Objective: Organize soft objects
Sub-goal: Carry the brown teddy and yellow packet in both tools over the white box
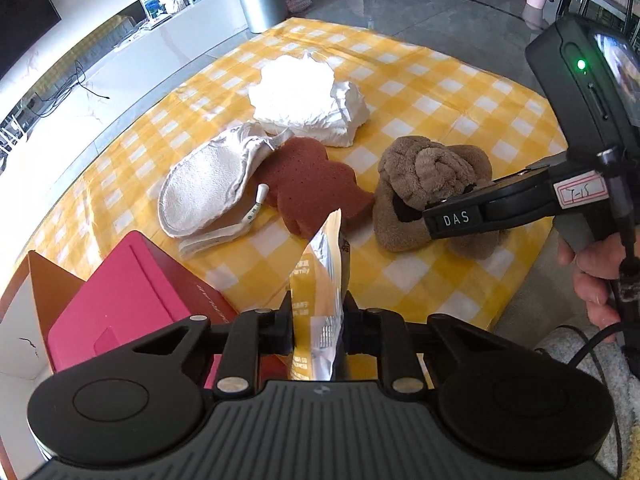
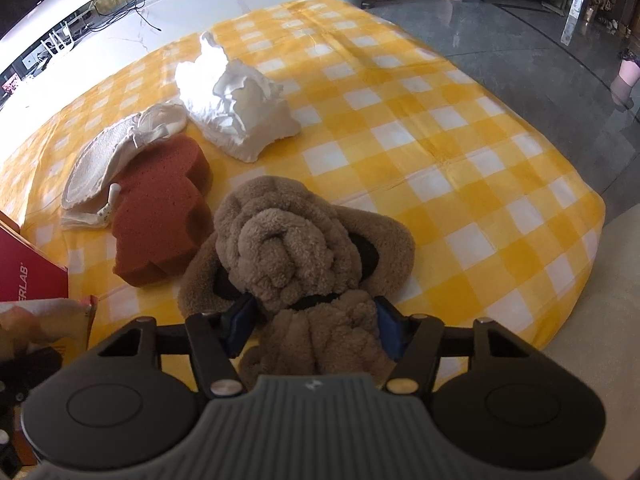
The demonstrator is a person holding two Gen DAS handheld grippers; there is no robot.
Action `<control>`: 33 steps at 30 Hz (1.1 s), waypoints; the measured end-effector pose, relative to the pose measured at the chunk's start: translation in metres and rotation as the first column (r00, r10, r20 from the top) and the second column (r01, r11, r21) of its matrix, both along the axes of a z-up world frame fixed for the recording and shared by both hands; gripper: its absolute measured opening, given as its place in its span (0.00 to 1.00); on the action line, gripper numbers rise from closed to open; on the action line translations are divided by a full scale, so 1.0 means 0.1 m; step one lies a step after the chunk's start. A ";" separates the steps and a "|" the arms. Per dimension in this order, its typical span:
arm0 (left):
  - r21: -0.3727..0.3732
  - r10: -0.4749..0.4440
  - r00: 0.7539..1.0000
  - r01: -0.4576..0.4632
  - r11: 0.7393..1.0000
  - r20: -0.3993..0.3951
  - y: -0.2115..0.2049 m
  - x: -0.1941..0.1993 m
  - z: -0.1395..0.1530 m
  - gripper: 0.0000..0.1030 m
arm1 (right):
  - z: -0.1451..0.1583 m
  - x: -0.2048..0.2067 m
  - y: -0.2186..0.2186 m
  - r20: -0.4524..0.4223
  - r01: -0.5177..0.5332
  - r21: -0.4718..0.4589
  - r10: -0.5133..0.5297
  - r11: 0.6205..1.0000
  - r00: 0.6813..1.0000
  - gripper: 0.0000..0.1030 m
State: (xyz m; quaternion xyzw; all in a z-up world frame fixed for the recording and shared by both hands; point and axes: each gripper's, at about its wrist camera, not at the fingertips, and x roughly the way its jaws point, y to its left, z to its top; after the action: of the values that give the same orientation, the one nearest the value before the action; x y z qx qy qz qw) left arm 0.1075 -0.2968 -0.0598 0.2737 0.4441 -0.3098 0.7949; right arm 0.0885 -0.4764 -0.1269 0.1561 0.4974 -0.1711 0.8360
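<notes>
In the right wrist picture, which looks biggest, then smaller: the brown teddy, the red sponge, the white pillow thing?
1. Brown teddy, though it is nearest the camera.
2. Red sponge and white bundle look about alike; I cannot rank them.

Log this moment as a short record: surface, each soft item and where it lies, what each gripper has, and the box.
surface: yellow checked cloth
left gripper: jaws shut on foil snack packet
right gripper: jaws either side of brown plush dog; contact unclear
rust sponge: beside the dog
white slipper: overlapping the sponge's edge
white crumpled cloth: behind the sponge
pink box: near corner, by the left gripper
</notes>
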 end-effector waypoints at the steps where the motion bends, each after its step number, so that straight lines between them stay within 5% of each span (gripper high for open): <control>1: -0.018 0.007 1.000 -0.007 1.000 -0.005 0.04 0.00 0.04 0.22 | 0.02 -0.01 0.02 0.007 0.002 -0.014 -0.002 1.000 1.000 0.55; 3: -0.068 0.021 1.000 -0.022 0.997 -0.023 0.15 0.01 0.14 0.22 | 0.08 -0.04 0.03 0.033 0.008 -0.035 -0.007 0.999 0.999 0.48; 15: -0.285 0.055 0.993 -0.084 0.955 -0.108 0.78 0.03 0.50 0.21 | 0.49 -0.22 0.10 0.232 0.015 -0.025 -0.009 1.000 0.973 0.47; 25: -0.480 0.083 0.988 -0.137 0.866 -0.132 1.37 -0.09 0.75 0.20 | 1.13 -0.42 0.54 0.468 -0.104 -0.004 0.093 0.995 0.879 0.47; 33: -0.623 0.189 0.972 -0.236 0.746 -0.142 2.08 -0.07 0.93 0.20 | 1.38 -0.43 0.99 0.535 -0.232 -0.027 0.210 0.972 0.818 0.47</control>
State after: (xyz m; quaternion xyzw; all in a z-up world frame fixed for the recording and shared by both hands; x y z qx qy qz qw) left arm 0.1002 -0.0885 0.0334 -0.0744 0.3689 -0.3585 0.8543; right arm 0.0458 -0.3773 0.0108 0.1552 0.2631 -0.0130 0.9521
